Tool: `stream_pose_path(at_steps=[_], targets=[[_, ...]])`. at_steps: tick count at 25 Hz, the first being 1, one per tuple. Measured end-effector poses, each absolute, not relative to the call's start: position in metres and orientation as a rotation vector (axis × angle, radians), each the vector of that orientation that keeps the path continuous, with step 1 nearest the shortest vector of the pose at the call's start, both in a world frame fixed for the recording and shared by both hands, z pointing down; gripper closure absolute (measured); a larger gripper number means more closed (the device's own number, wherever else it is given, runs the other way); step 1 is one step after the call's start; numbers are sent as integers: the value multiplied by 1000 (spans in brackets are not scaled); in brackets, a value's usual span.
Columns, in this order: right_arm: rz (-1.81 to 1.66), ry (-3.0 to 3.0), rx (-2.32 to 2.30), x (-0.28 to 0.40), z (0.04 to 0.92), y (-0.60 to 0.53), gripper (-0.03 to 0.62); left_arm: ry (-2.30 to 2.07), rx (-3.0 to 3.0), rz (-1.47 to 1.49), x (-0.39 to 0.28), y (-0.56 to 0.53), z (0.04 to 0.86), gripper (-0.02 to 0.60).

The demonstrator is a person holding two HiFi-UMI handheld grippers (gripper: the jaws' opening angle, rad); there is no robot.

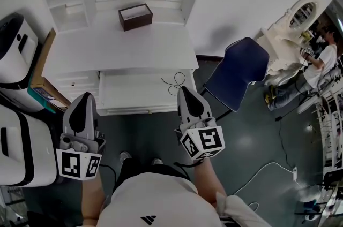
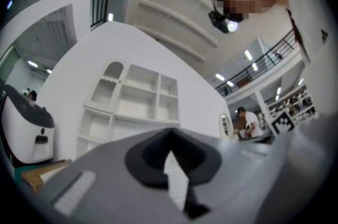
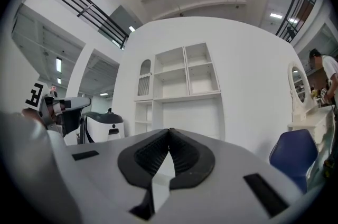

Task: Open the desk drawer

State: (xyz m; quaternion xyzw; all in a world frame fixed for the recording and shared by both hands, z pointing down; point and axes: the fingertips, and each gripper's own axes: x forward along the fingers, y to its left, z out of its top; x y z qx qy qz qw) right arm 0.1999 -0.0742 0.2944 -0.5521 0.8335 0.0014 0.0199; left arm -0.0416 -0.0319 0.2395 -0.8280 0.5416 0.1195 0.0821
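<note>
Fingers (image 3: 186, 157) of both grippers pinched tight, nothing held. Left gripper (image 1: 84, 98) and right gripper (image 1: 186, 93) hover at near edge of white desk (image 1: 118, 49). Centre drawer (image 1: 144, 93) juts toward near side, apparently open; neither gripper touches it. Little seems left to do.

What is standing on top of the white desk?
A small dark brown box stands on the desk, near its back edge. What the box holds cannot be seen from here.
</note>
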Motion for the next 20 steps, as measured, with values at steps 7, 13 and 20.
stream_pose_path(at_steps=[7, 13, 20], targets=[[103, 2616, -1676, 209, 278, -59, 595, 1652, -2449, 357, -30, -16, 239, 577], [201, 2628, -1654, 211, 265, -48, 594, 1658, -2440, 354, -19, -5, 239, 577], [226, 2626, -1625, 215, 257, -42, 595, 1655, -2439, 345, -10, -2, 237, 577]])
